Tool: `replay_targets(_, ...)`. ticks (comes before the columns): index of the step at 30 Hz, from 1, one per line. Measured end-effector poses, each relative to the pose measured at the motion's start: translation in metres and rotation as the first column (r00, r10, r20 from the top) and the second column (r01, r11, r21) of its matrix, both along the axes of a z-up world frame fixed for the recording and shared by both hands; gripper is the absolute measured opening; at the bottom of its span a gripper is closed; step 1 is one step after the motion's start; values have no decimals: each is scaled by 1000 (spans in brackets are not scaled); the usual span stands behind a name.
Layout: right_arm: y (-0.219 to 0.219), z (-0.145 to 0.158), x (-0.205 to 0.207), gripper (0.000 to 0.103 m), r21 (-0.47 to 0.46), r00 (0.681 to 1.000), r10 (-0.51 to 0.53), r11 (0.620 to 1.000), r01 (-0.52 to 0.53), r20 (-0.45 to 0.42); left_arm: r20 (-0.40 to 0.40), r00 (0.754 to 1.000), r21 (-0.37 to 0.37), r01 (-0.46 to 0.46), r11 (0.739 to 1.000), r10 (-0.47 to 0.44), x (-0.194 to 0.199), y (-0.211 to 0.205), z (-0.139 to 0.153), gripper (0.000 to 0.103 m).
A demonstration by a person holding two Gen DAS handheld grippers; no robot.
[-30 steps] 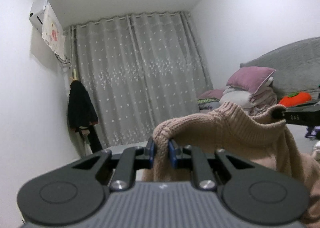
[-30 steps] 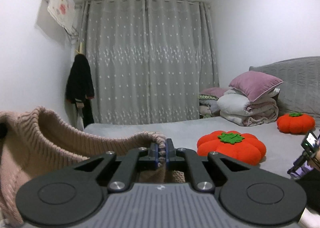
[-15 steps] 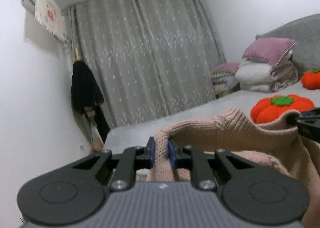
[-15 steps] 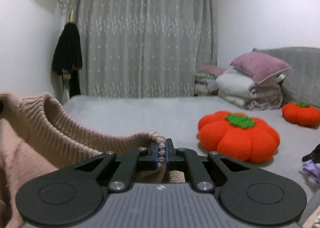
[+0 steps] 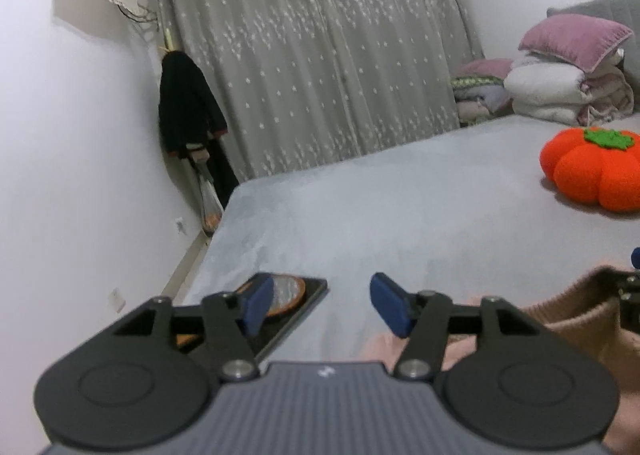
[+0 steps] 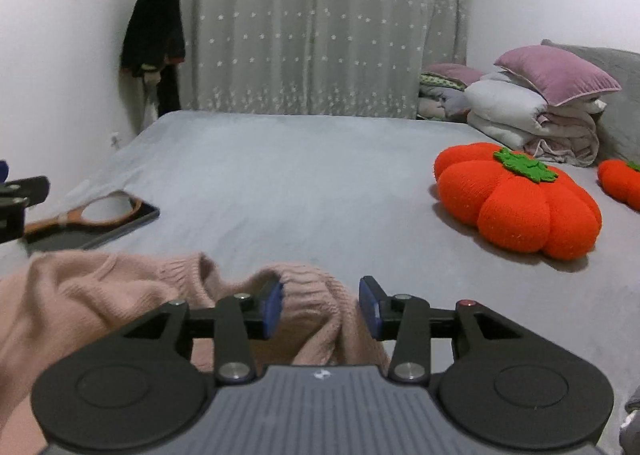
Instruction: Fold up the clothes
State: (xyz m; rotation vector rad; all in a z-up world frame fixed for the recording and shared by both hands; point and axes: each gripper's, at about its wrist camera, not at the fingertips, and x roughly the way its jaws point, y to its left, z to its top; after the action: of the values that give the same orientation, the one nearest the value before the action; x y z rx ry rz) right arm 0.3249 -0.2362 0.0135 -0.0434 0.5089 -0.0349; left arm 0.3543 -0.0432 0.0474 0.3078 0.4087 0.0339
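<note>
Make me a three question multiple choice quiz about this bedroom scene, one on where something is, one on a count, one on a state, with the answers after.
1. Where does the hand mirror lie?
A. on a dark tablet at the bed's left edge
B. on the pillow stack
C. on the floor

2. How many orange pumpkin cushions show in the right wrist view?
A. one
B. two
C. four

3. What is between the left gripper pads?
A. a sweater sleeve
B. the mirror handle
C. nothing

Answers: 1 A, the mirror rests on the tablet by the bed edge. 2 B, a large cushion and a smaller one at the right border. 3 C, its jaws are opening over bare bed; the pink sweater lies to its right.
</note>
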Motion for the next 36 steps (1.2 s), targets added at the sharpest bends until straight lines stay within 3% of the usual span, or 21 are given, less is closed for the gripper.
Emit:
replay_targets(2, 1, 4, -9, 43, 8, 1000, 10, 1000, -10, -4, -18, 1000, 3, 4, 1000, -4, -9, 1, 2, 72)
replay_targets(9, 8, 26, -51, 51, 48, 999, 41, 998, -39, -24, -89, 996, -35, 21, 999, -24, -56, 12, 13, 77)
replay_targets(11, 9, 29, -64, 52, 53, 998, 46, 998, -44, -32, -107, 993, -51, 37, 998, -42, -70, 16, 14, 85)
replay_targets(27, 14, 18, -161, 54, 117, 989, 45, 993, -28, -141, -216, 963, -114, 137, 984, -159, -181, 36, 9, 89)
replay_targets(36, 9, -2, -196, 54, 278, 970, 65, 961, 2, -234, -276, 944, -181, 137, 974, -184, -222, 50, -12, 97)
